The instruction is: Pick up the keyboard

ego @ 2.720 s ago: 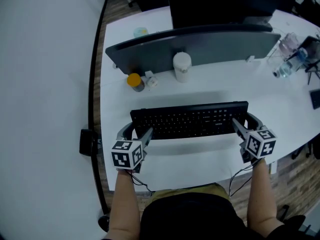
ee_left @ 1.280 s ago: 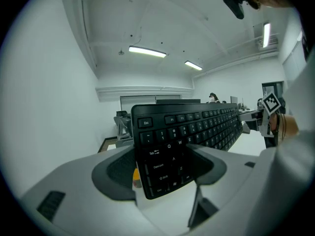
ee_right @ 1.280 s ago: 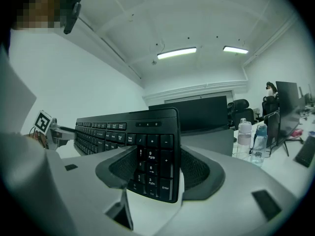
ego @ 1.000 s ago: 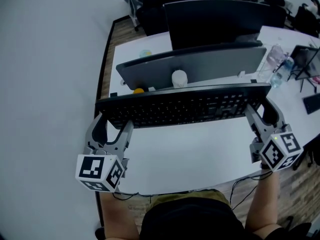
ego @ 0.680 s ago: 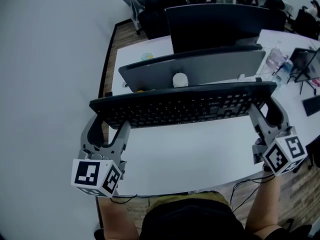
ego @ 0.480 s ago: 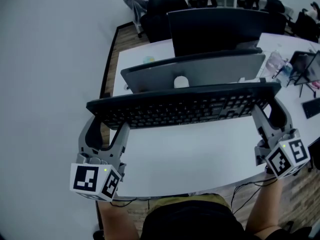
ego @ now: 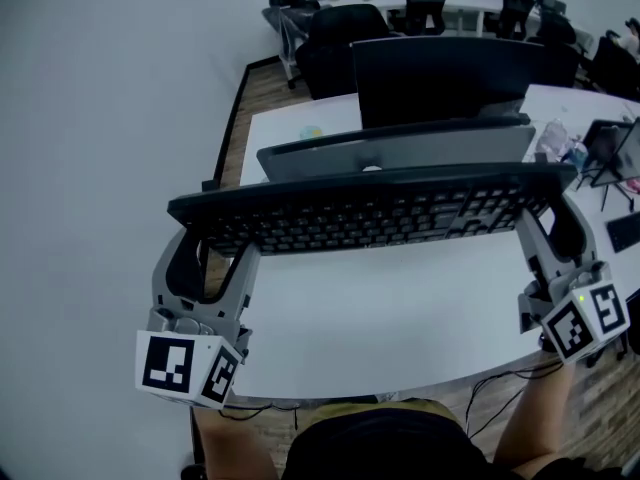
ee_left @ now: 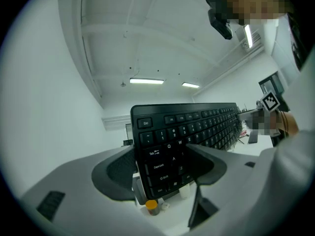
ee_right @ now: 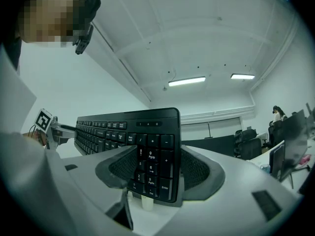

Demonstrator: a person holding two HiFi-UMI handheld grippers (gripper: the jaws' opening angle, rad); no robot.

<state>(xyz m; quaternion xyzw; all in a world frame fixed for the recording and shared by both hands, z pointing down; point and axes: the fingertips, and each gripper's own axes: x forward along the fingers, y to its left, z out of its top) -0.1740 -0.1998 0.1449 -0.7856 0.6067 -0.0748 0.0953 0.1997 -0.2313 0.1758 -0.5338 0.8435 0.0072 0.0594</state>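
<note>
**Black keyboard held in the air between 2 grippers**

You hold a black keyboard [ego: 370,213] clear of the white desk [ego: 400,318]. It sits roughly level, with its long side running left to right across the head view.

Your left gripper [ego: 213,248] grasps the keyboard's left end. In the left gripper view, 1 jaw presses on the key face near Caps Lock and the other presses on the underside.

Your right gripper [ego: 550,230] grasps the right end the same way. In the right gripper view, its 2 jaws close over the number pad, beside the Enter key.

Beyond the keyboard is a grey divider panel [ego: 400,150], with a dark monitor [ego: 450,63] behind it. In the left gripper view, a small orange-capped jar [ee_left: 151,206] stands on the desk below the keyboard. Black office chairs [ego: 335,38] stand farther back in the room.
</note>
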